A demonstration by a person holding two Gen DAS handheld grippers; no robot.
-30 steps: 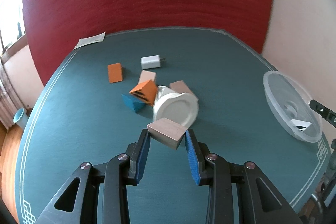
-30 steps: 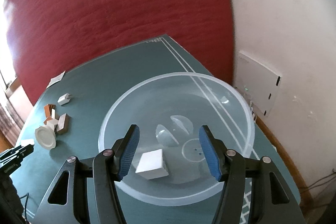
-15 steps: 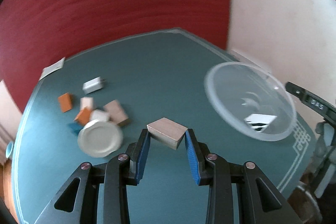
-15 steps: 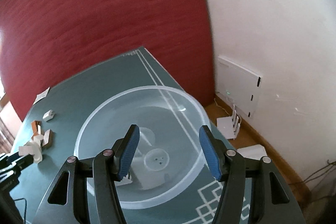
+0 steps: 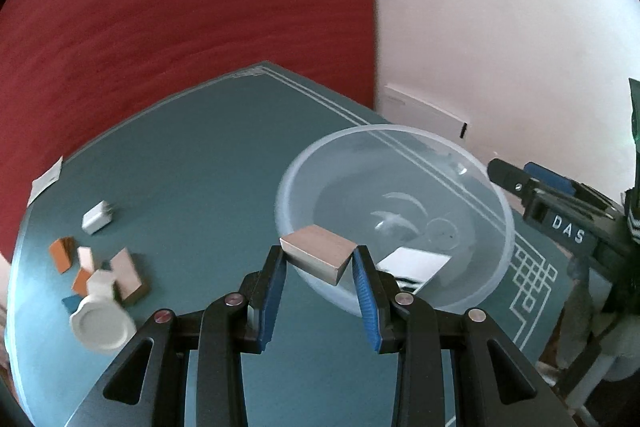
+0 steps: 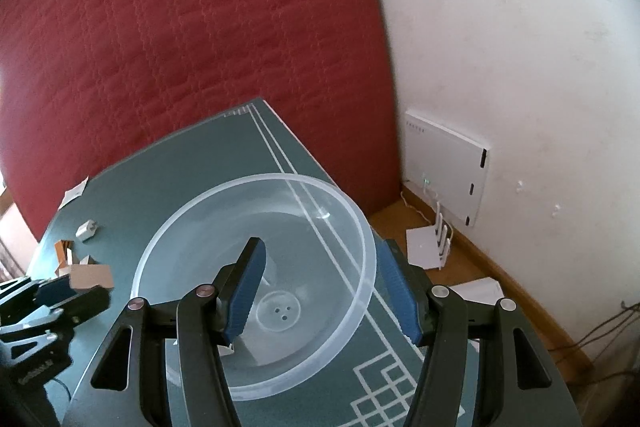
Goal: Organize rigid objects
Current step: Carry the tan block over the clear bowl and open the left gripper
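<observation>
My left gripper (image 5: 319, 259) is shut on a tan wooden block (image 5: 318, 253) and holds it in the air at the near left rim of the clear plastic bowl (image 5: 496, 203). A white box (image 5: 416, 261) lies inside the bowl. My right gripper (image 6: 322, 259) is open and empty; its jaws straddle the right rim of the bowl (image 6: 360, 219). The left gripper with the block (image 6: 91, 275) shows at the left of the right wrist view.
On the green table (image 5: 200, 163) at the left lie a white jar (image 5: 102, 323), a white charger (image 5: 96, 221), orange, tan and blue blocks (image 5: 128, 275) and a paper slip (image 5: 46, 179). The table's right edge drops to a wooden floor with a router (image 6: 440, 235).
My left gripper has swung right with the tan block, from over the pile to the bowl's rim. My right gripper has shifted right across the bowl to its right rim.
</observation>
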